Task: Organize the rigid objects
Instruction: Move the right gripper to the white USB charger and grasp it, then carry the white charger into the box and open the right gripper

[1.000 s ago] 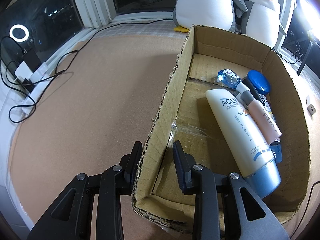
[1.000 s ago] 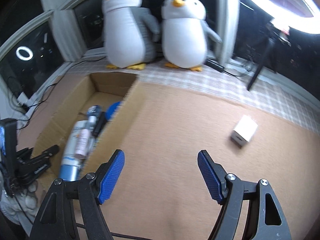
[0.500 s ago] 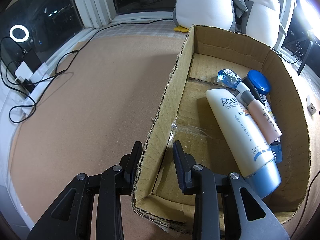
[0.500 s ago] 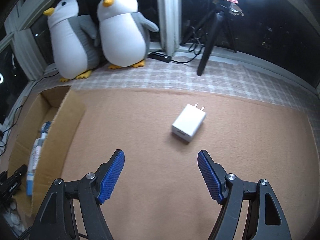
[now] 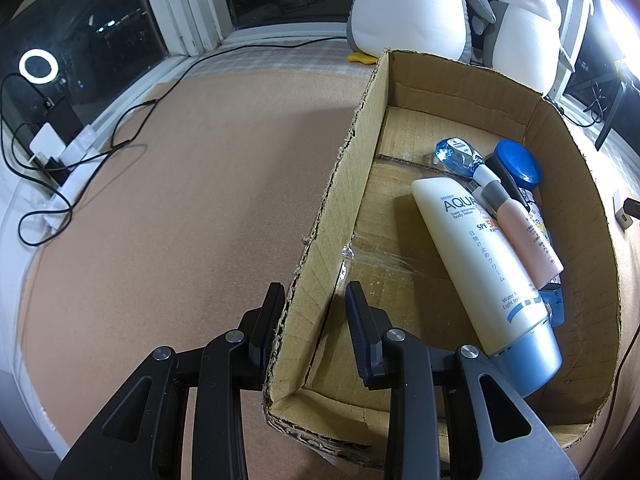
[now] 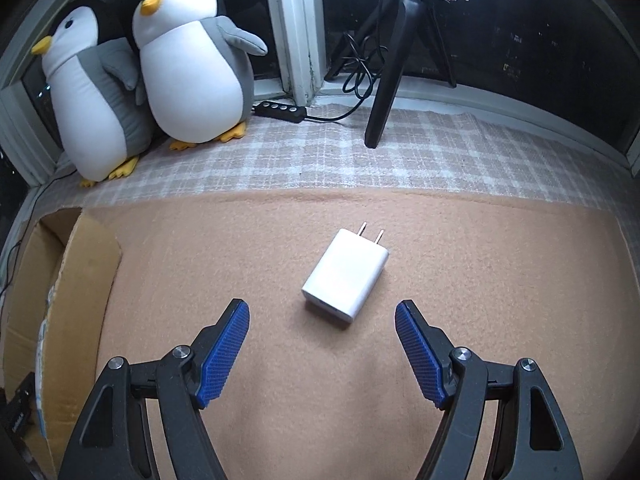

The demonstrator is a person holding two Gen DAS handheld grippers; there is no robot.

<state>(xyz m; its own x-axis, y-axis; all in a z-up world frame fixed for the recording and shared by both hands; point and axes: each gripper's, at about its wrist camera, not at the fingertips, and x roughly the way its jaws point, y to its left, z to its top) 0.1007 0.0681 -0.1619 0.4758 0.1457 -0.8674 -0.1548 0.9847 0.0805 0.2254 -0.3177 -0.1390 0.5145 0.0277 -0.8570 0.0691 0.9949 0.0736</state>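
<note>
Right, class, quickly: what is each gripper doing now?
Left gripper: straddling the cardboard box wall, partly closed, grip uncertain.
Right gripper: open, empty, facing the white charger.

Legible print appears only on the white tube [image 5: 476,254] lying in the cardboard box [image 5: 576,184]: "AQUA", "body lotion", "SPF" with a partly hidden number beginning 5, a column of Japanese characters, and "Water b…" and "Light text…", both cut off. Print on the pink tube [image 5: 528,236] is too small to read.

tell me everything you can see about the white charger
The charger is a small white block with rounded edges, smooth like plastic, with two metal prongs at its far end. It lies flat on the tan mat, angled slightly, touching nothing else. The open right gripper is just short of it.
</note>
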